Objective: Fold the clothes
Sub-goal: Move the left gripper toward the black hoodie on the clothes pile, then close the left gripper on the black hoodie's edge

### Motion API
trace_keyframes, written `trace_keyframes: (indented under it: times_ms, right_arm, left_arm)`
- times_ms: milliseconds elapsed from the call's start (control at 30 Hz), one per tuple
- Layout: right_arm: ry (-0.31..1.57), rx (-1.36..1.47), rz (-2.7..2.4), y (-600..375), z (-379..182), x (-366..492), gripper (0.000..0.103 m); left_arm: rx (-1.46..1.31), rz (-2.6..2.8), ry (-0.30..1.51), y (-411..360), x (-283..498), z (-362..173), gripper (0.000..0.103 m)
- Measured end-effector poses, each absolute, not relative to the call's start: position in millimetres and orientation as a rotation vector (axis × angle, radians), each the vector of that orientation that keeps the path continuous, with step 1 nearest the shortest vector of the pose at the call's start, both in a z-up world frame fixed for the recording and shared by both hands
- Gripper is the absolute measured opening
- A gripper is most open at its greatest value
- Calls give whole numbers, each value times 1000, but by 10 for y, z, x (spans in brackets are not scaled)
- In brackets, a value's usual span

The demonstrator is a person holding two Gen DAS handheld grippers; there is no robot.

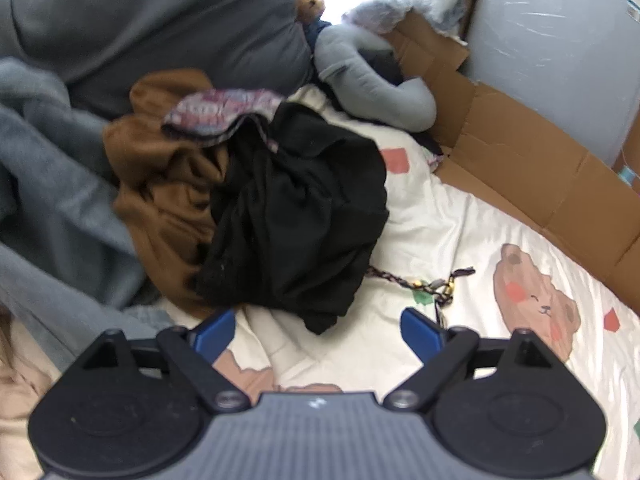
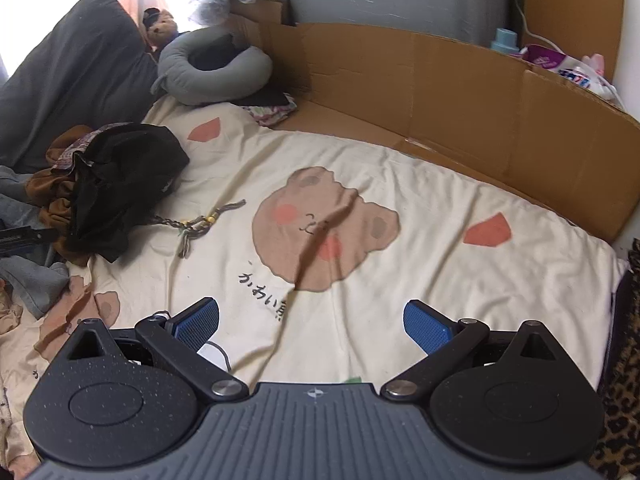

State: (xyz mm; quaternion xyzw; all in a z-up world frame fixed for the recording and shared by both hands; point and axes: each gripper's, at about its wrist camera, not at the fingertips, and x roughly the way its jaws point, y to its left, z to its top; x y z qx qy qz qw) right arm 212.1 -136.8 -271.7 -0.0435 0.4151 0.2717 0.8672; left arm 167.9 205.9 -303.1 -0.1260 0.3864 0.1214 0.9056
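A heap of clothes lies on a cream bear-print bedsheet (image 1: 460,232): a crumpled black garment (image 1: 296,216) on top, a brown garment (image 1: 160,188) to its left and a patterned purple cloth (image 1: 224,110) at the back. My left gripper (image 1: 318,330) hangs open just in front of the black garment's near hem, with nothing between its blue pads. In the right wrist view the same heap (image 2: 120,188) sits far left. My right gripper (image 2: 312,326) is open over bare sheet (image 2: 400,184), holding nothing.
A braided cord with beads (image 1: 424,284) trails from the heap onto the sheet. Grey blanket (image 1: 48,184) and a dark pillow (image 1: 160,20) crowd the left. A grey neck pillow (image 2: 208,68) lies at the back. Cardboard panels (image 2: 460,92) wall the right side. Leopard-print fabric (image 2: 620,400) edges the bed.
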Motion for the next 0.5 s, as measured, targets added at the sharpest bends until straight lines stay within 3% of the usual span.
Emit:
trace_keyframes:
  times_ms: [500]
  right_arm:
    - [850,-51,620,-1297,-2984,2200,101]
  left_arm:
    - [-166,287,727,2196,1963,-3052,87]
